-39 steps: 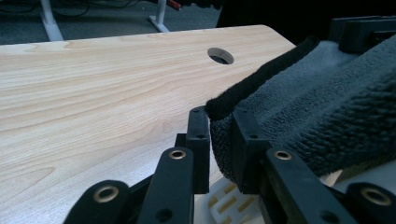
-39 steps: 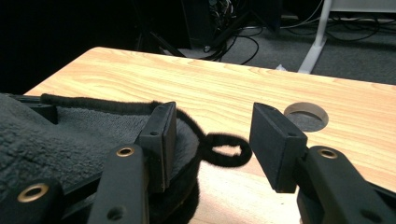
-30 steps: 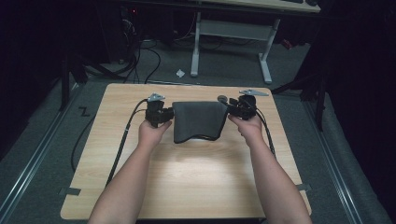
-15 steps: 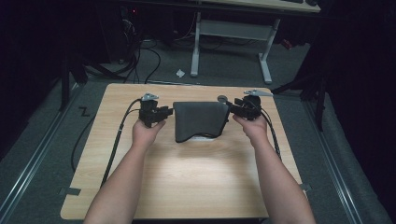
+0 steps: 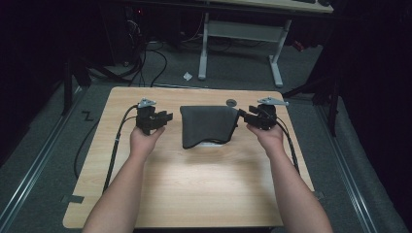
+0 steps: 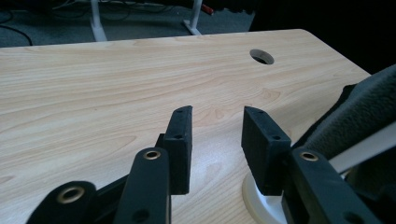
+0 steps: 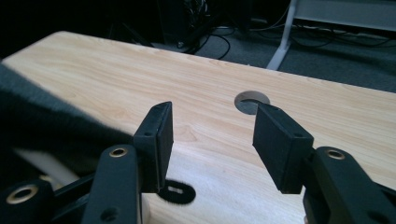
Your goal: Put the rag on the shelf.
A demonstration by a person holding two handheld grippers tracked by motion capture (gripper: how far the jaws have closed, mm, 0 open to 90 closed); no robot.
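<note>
1. A dark grey folded cloth (image 5: 208,126) lay on the far half of the wooden table (image 5: 194,189), roughly midway between the two hands, with something white showing under its near edge.
2. The left gripper (image 5: 163,118) sat just to the left of the cloth, clear of it, with a strip of bare wood between them in the high view.
3. In the left gripper view its jaws stood spread apart with only tabletop between them; they had just been opening, and nothing was pinched.
4. That same view showed the cloth (image 6: 359,112) rising at the right edge, beside the right-hand jaw, and a white rounded object (image 6: 261,205) low under that jaw; what it was could not be made out, perhaps the white piece under the cloth.
5. The right gripper (image 5: 244,116) sat at the cloth's right edge, its tips very near or just touching the fabric from above; the high view was too coarse to settle which.
6. In the right gripper view its jaws were spread wide and empty, with bare wood between them, and the cloth (image 7: 42,126) lay off to the left of the left-hand jaw.
7. A round hole (image 5: 231,102) in the table sat just beyond the cloth's far right corner, ahead of both grippers' jaws in their own views.
8. Each gripper's black cable (image 5: 114,145) trailed back along the table beside its forearm.
</note>
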